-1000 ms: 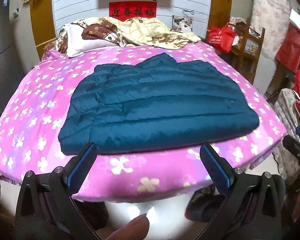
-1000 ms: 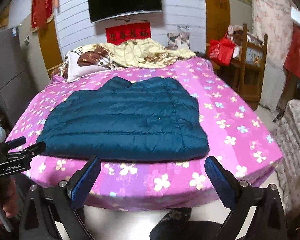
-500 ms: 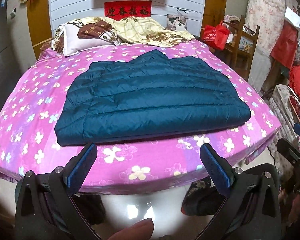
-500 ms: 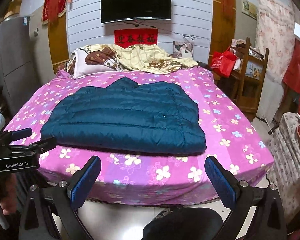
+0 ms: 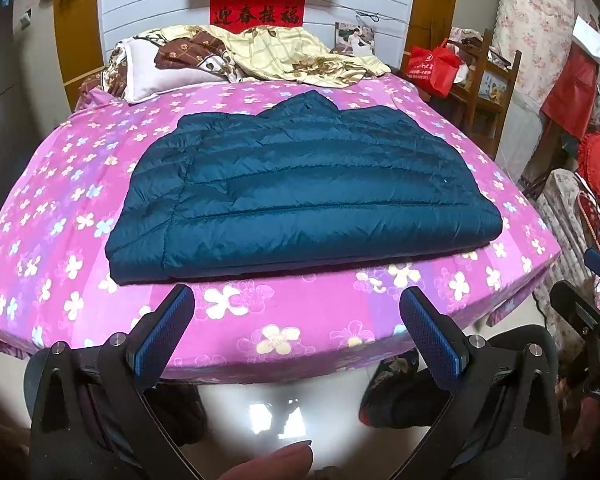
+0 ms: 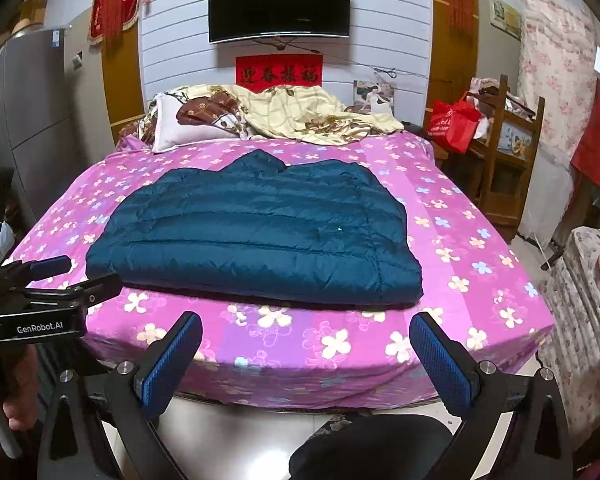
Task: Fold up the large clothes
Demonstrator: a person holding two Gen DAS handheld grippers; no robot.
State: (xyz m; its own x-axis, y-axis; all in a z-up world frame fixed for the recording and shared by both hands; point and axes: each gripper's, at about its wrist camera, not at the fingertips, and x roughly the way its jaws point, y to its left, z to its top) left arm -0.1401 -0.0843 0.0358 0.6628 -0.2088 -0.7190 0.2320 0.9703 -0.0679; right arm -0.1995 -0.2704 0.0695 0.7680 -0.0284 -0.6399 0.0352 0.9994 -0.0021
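A dark teal quilted down jacket [image 5: 300, 196] lies folded flat near the foot of a bed with a pink flowered sheet [image 5: 60, 248]. It also shows in the right wrist view [image 6: 260, 236]. My left gripper [image 5: 296, 312] is open and empty, held off the foot edge of the bed, short of the jacket. My right gripper [image 6: 306, 336] is open and empty, also off the foot edge and apart from the jacket. The left gripper's body shows at the left of the right wrist view [image 6: 40, 300].
A pillow [image 6: 188, 128] and a crumpled yellow quilt [image 6: 308, 116] lie at the head of the bed. A wooden shelf [image 6: 508, 152] with a red bag [image 6: 456, 124] stands to the right. A grey cabinet [image 6: 32, 120] stands to the left. Shoes [image 5: 392, 396] lie on the tiled floor.
Both grippers have drawn back from the bed and risen a little; the jacket looks smaller and farther. The jacket has not moved. Both grippers stay open.
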